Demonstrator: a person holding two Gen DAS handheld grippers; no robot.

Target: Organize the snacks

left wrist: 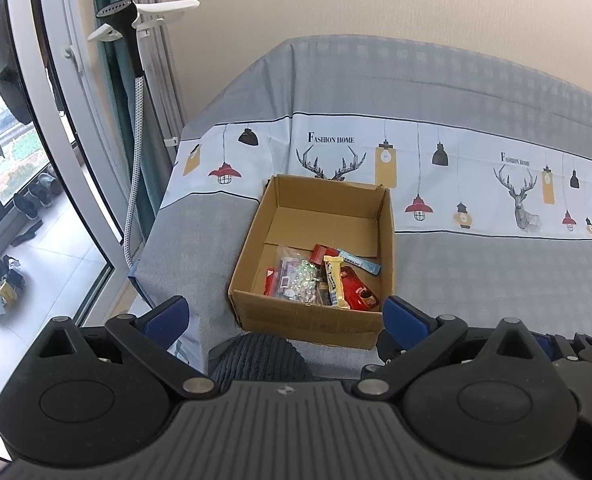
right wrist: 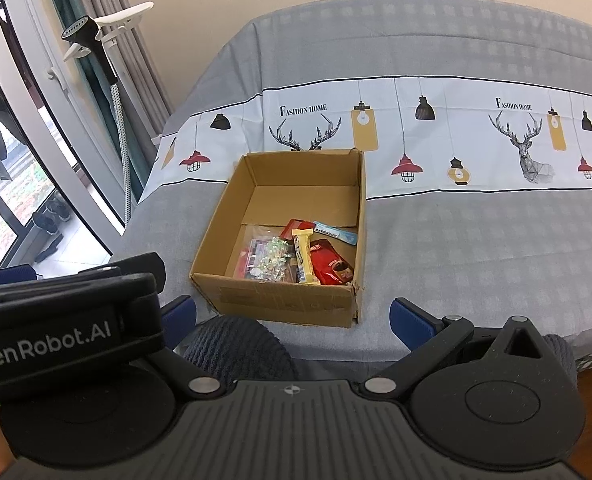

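An open cardboard box (left wrist: 296, 320) stands on the grey cloth-covered table (left wrist: 495, 272). Inside at its near end lie several snacks: a clear bag of candies (left wrist: 299, 280), a yellow bar (left wrist: 335, 284), a red packet (left wrist: 357, 292) and a blue stick packet (left wrist: 359, 262). The box also shows in the right wrist view (right wrist: 280, 300) with the same snacks (right wrist: 303, 256). My left gripper (left wrist: 286, 316) is open and empty, just short of the box's near wall. My right gripper (right wrist: 292, 320) is open and empty, also near that wall.
The left gripper's body (right wrist: 68, 320) fills the lower left of the right wrist view. A garment steamer (left wrist: 128, 40) stands by the curtain and window at the left. A dark knitted thing (left wrist: 256, 360) lies at the table's near edge. The wall is behind the table.
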